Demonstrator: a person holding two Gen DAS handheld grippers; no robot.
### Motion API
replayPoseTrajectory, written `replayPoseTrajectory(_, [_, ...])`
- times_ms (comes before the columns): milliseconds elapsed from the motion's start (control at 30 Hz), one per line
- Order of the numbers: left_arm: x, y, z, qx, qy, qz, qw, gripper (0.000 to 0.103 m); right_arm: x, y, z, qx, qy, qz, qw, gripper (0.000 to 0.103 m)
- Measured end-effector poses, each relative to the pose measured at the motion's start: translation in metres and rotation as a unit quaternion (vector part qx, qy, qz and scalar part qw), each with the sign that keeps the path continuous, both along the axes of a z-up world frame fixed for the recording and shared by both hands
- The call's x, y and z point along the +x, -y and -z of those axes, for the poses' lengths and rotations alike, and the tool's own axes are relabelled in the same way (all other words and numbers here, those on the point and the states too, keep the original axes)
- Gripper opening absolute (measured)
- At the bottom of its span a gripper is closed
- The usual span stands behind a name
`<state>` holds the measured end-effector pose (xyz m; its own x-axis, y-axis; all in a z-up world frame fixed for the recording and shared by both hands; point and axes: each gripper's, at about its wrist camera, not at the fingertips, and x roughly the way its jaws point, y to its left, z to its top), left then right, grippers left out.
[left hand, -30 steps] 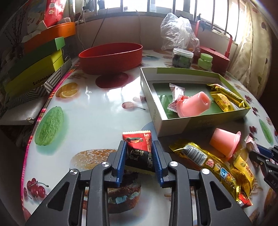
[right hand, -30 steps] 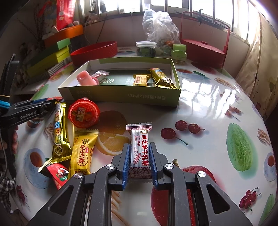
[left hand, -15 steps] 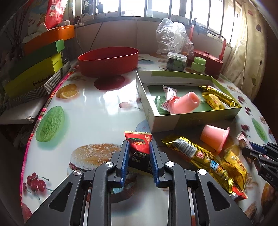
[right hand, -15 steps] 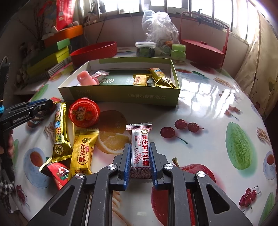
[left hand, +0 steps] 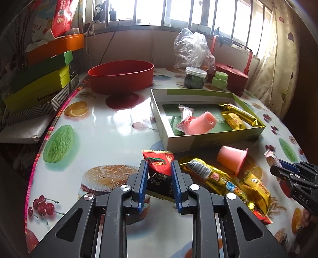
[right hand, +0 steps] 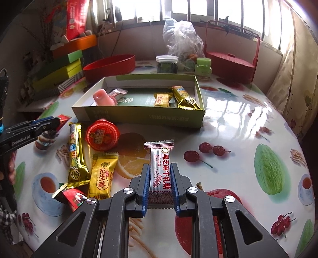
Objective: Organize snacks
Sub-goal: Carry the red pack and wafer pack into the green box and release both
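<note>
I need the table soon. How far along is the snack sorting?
Roughly halfway. Done: the green box holds a pink jelly cup and several wrapped snacks. In hand: left tool grips a red-and-black packet, right tool a white candy. Left: orange-lidded cup, gold bar, yellow packet.

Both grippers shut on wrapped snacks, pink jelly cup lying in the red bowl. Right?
Not quite. Left gripper and right gripper each clamp a wrapped snack, but the pink jelly cup lies in the green box, not the red bowl; the left wrist view shows it.

Bright barred windows (left hand: 178,12), a pale curtain (left hand: 278,49), perhaps a beige wall (left hand: 129,47) below.
</note>
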<state>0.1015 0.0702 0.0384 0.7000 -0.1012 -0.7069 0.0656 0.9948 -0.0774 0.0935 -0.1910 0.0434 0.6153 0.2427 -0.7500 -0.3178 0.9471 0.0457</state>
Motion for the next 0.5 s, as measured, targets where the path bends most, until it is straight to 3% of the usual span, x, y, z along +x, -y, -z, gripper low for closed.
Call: replayPoseTrajectory(500, [-0.001,0.014,-0.025,-0.007,0.033,0.023,0.9992,0.025,0.0,0.004,-0.033,-0.014,0.052,0.012,0.998,0.019])
